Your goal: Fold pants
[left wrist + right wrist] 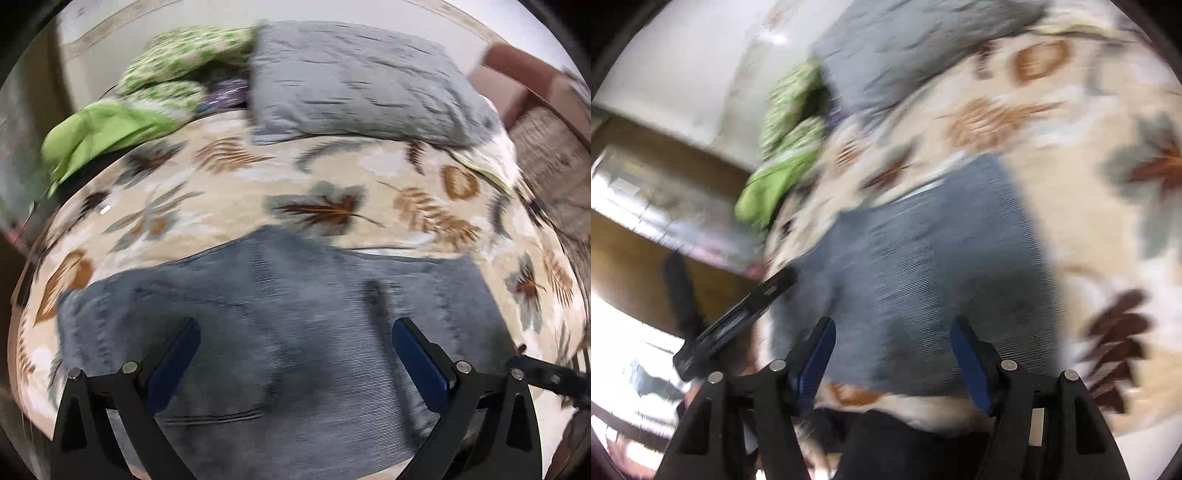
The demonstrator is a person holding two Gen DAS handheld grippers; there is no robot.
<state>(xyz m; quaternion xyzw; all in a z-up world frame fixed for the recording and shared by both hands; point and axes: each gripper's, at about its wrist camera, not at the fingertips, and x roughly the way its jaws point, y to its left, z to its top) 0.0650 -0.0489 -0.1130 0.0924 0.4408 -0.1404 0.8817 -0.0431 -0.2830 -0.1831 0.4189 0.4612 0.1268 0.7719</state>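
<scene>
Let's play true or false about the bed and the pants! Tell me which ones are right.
1. The pants are blue-grey and lie on a leaf-patterned blanket. True.
2. The left gripper is squeezing the pants. False: its fingers are spread apart with nothing between them.
3. A grey pillow sits on the bed beyond the pants. True.
4. The cloth beside the pillow is red. False: the cloth is green.
5. The right gripper is open. True.

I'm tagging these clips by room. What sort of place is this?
Most likely a bedroom: the pants lie on a leaf-print bedspread, with a gray pillow and green bedding at its far end.
</scene>
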